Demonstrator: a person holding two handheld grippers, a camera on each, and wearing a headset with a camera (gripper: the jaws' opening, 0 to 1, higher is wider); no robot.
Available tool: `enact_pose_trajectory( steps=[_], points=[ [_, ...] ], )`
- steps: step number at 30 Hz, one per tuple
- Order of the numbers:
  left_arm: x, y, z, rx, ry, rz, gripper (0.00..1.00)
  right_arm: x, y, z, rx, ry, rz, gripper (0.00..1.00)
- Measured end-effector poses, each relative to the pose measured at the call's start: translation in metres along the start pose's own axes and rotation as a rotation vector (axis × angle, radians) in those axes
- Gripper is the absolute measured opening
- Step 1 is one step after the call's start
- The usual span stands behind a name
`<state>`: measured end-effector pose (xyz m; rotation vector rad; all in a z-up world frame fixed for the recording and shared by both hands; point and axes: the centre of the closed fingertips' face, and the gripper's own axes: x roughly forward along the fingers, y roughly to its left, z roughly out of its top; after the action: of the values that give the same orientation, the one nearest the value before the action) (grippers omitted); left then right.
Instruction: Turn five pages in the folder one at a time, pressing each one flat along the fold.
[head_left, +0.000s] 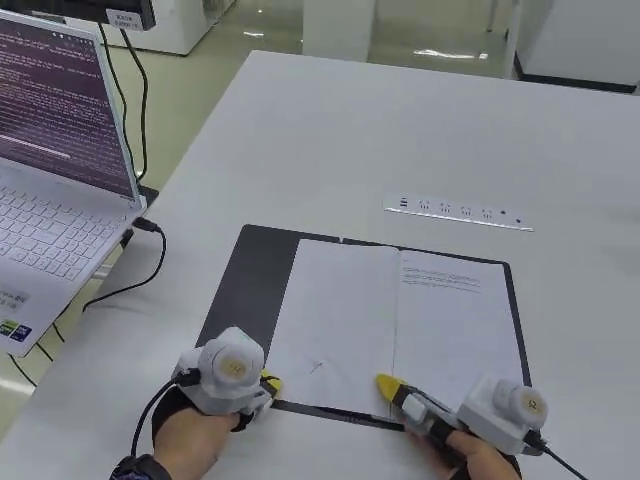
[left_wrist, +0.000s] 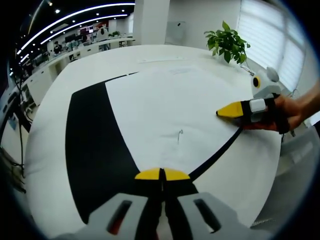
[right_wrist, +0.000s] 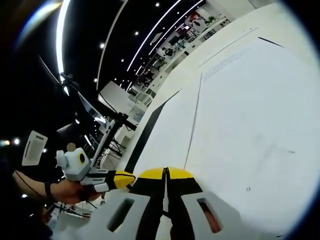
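Observation:
The folder lies open on the white table, its black cover (head_left: 243, 290) bare at the left. A blank white page (head_left: 340, 320) lies left of the fold (head_left: 395, 312), and a page with a few lines of print (head_left: 455, 320) lies to the right. My left gripper (head_left: 268, 384) is shut, with nothing between its yellow tips (left_wrist: 162, 174), at the folder's near edge by the blank page's lower left corner. My right gripper (head_left: 385, 384) is shut too, its yellow tips (right_wrist: 165, 173) at the fold's near end. In each gripper view the other gripper (left_wrist: 230, 110) (right_wrist: 122, 178) shows.
An open laptop (head_left: 50, 200) stands at the left with a black cable (head_left: 150, 262) running toward the folder. A white power strip (head_left: 458, 213) lies beyond the folder. A potted plant (left_wrist: 227, 42) stands at the far side in the left gripper view.

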<state>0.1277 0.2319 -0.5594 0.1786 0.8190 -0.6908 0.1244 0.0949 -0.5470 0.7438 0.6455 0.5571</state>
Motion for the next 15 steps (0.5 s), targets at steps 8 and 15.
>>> enact_pose_trajectory(
  steps=[8, 15],
  points=[
    [0.0, 0.0, 0.0, 0.015, 0.011, 0.008, 0.0, -0.005, 0.005, -0.01, -0.005, 0.024, -0.005, 0.0],
    [0.0, 0.0, 0.0, 0.012, 0.014, 0.021, 0.0, -0.013, 0.007, -0.018, -0.011, 0.051, -0.016, 0.0]
  ],
)
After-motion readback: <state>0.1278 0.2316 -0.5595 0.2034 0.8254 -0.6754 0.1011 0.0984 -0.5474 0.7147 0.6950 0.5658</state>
